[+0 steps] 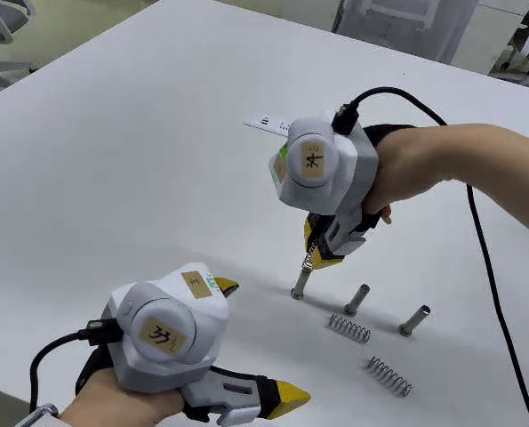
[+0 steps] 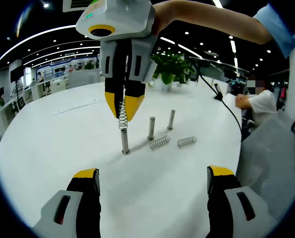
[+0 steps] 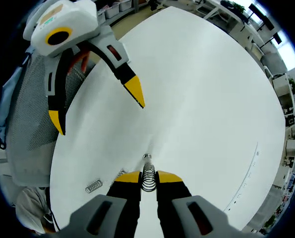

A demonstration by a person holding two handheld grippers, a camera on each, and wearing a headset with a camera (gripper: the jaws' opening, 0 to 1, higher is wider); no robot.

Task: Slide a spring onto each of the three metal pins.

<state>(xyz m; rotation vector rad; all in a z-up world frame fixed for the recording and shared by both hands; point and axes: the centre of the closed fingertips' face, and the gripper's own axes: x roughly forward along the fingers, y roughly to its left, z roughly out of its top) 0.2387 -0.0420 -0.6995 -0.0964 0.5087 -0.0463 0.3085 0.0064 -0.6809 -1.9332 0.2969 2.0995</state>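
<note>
A spring (image 1: 310,259) is pinched in the right tool (image 1: 321,258), its lower end at the top of a pin (image 1: 300,285). Two bare pins (image 1: 356,300) stand at four o'clock of it, with loose springs (image 1: 348,328) beyond them on the tabletop (image 1: 157,133). The left tool (image 1: 258,342) gapes wide at seven o'clock.

Bright, even overhead light; ceiling lights (image 2: 193,51) streak the top of the left gripper view (fisheye bends edges). Soft shadows on the white table (image 1: 157,133).
</note>
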